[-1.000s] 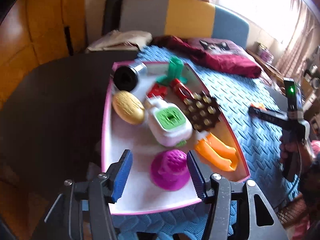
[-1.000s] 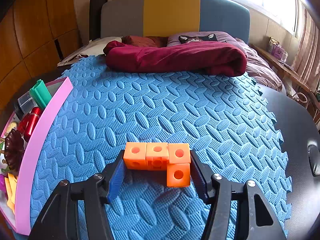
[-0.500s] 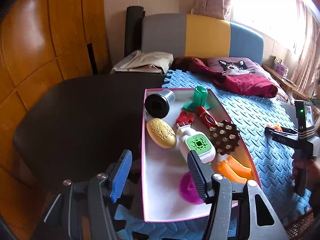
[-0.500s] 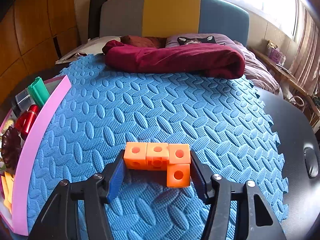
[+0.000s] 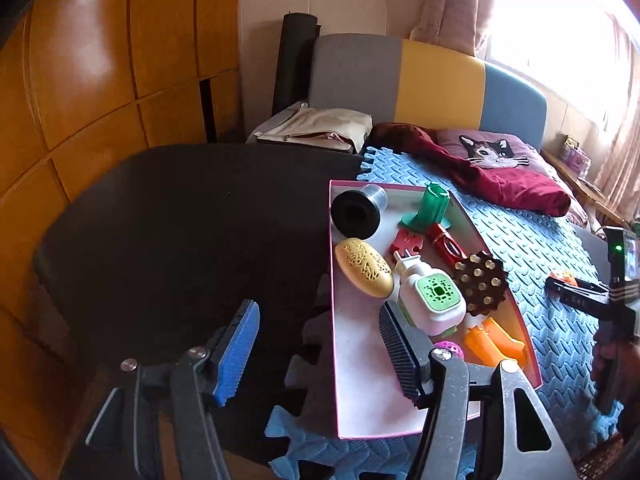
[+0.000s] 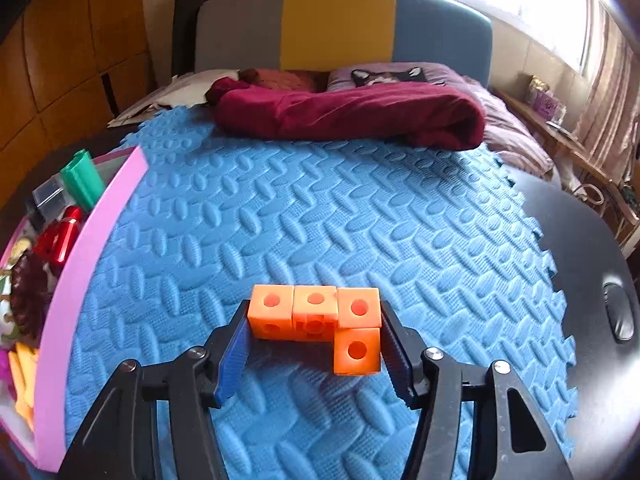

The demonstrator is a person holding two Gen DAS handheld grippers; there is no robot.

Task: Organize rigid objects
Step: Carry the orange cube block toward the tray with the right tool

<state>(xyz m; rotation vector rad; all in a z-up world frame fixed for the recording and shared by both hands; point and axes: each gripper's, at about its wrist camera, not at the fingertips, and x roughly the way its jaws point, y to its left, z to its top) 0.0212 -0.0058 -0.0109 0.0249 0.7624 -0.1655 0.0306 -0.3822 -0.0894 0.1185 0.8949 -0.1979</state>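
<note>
My right gripper (image 6: 314, 344) is shut on an orange L-shaped block of joined cubes (image 6: 320, 316) and holds it above the blue foam mat (image 6: 360, 220). My left gripper (image 5: 320, 344) is open and empty, above the front left edge of the pink-rimmed tray (image 5: 360, 392). The tray holds a black spool (image 5: 356, 216), a green stand (image 5: 430, 208), a gold oval (image 5: 362, 266), a white and green plug-in device (image 5: 432, 300), a brown studded piece (image 5: 480, 284), orange pieces (image 5: 494, 344) and a magenta piece (image 5: 448, 350). The tray's pink wall (image 6: 80, 280) shows at the left of the right wrist view.
The mat and tray lie on a dark table (image 5: 180, 220). A maroon cloth (image 6: 348, 116) lies at the mat's far edge, with a cat cushion (image 5: 488, 152) and a striped headboard (image 6: 340, 24) behind. A dark oval item (image 6: 618, 316) lies on the table at right.
My left gripper has pulled back and swung left, off the magenta piece to the tray's left edge. My right gripper still holds the orange block and has barely moved.
</note>
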